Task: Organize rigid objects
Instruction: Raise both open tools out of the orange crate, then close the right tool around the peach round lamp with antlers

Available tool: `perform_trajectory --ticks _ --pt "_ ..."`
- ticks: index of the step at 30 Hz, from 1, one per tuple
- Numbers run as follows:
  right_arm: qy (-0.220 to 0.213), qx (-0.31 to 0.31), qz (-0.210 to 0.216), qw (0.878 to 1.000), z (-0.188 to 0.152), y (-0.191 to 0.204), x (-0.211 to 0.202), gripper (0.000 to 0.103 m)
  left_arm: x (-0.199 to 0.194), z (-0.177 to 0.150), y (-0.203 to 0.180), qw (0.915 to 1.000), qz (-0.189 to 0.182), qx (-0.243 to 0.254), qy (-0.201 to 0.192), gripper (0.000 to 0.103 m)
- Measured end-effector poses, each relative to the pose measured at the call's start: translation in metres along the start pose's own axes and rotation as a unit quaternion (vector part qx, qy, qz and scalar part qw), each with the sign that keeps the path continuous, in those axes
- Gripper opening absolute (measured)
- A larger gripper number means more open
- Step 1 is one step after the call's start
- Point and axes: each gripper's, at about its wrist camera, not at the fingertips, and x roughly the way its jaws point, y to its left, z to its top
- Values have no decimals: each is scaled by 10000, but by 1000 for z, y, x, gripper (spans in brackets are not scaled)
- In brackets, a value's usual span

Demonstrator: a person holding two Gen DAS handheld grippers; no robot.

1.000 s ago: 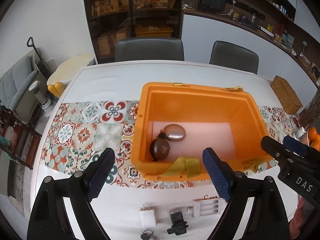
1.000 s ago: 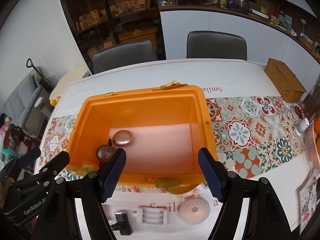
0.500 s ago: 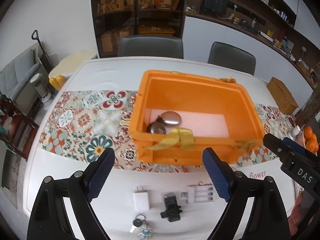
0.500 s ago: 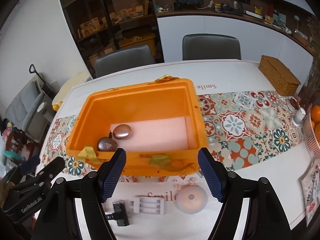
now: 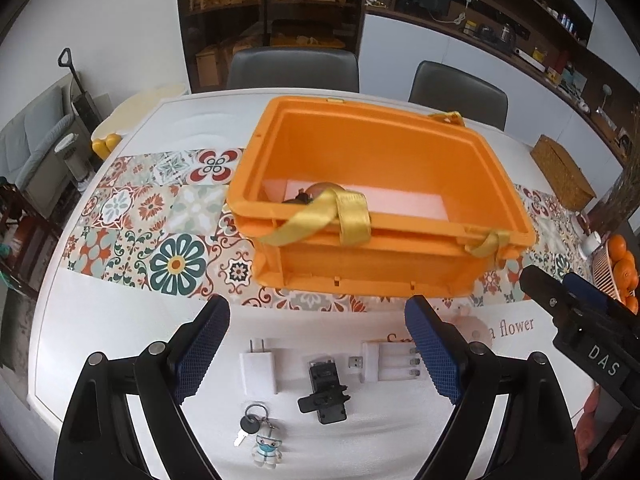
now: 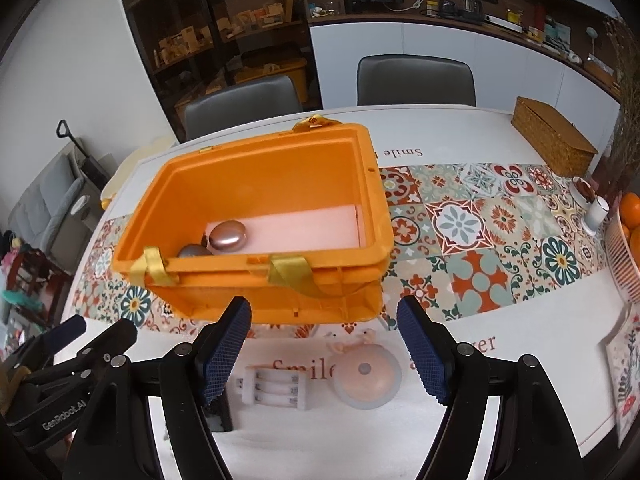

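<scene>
We were between picks, with both hands empty above the small things.

Our left gripper (image 5: pixel 316 344) and right gripper (image 6: pixel 322 350) had their fingers wide apart, holding nothing. The orange box (image 5: pixel 384 216) sat on the bench (image 5: pixel 120 320) with two round things inside. A charger (image 5: pixel 258 372), keys (image 5: pixel 256 436), black clip (image 5: pixel 324 392), battery case (image 6: pixel 276 390) and round pink thing (image 6: pixel 366 376) lay just in front. Next, we thought, one hand should drop and close on one.

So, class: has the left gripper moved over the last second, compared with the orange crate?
Yes. The left gripper has pulled back from the orange crate; it now sits over the white charger and keyring.
</scene>
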Motion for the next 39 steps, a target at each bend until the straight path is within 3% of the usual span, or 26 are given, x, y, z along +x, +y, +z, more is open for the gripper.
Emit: perform_trajectory --ticks 18,39 --pt "483 120 -28 9988 -37 -24 36 89 38 -26 -29 9983 211 395 386 90" --pt "1218 216 -213 9921 -64 -41 90 90 89 -42 -50 9928 359 681 913 90"
